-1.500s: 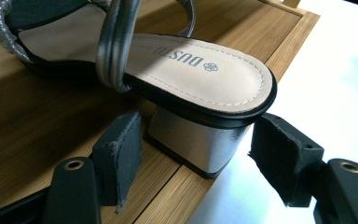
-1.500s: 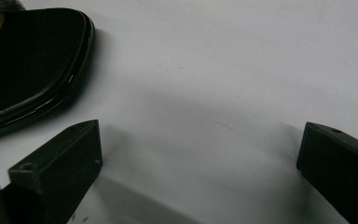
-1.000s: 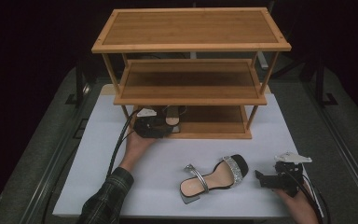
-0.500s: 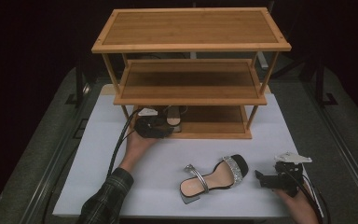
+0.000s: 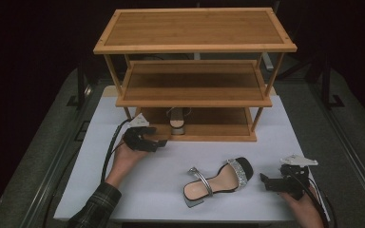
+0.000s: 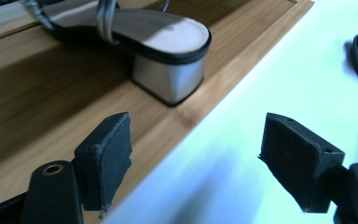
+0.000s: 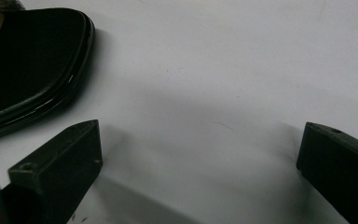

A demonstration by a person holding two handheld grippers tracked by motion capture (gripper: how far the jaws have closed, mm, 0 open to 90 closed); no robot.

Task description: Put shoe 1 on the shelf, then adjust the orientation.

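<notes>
A three-tier wooden shelf stands at the back of the white table. One block-heeled sandal rests on its bottom shelf, heel toward the front edge. My left gripper hovers just in front of that edge. Its jaws have just been opening and stand open with nothing between them. The matching sandal lies on the table at the front. My right gripper sits open beside its black toe, apart from it.
The white table top ends close to the front, with dark floor around it. Cables trail from both grippers. The shelf's upright posts flank the bottom tier.
My left gripper has pulled back from the bottom shelf, toward the person and a little left, with its jaws wider. The sandal stays on the shelf. The right gripper has not moved.
</notes>
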